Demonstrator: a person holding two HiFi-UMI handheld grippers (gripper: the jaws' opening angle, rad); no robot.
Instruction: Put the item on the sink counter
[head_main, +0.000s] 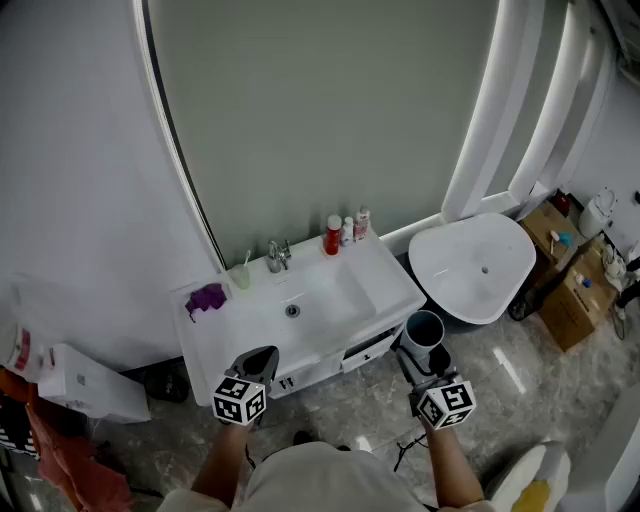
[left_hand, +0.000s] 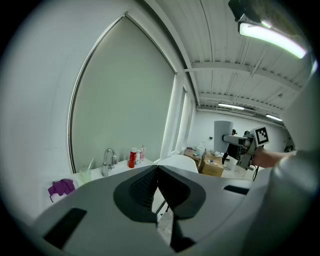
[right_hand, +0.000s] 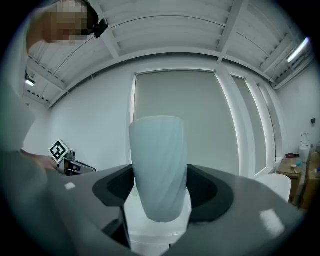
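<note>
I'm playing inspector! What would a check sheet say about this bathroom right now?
Surface: white sink counter, nothing in its basin.
Job's things: pale blue cup, upright in the right gripper, not yet on the counter.
Clutter: purple cloth, green cup with a toothbrush, faucet, red bottle, two small bottles.
Grippers: left gripper shut, empty; right gripper closed on the pale blue cup.
Cables: thin dark line on the floor, maybe a cable.
Surroundings: white tub, cardboard boxes, marbled floor.
</note>
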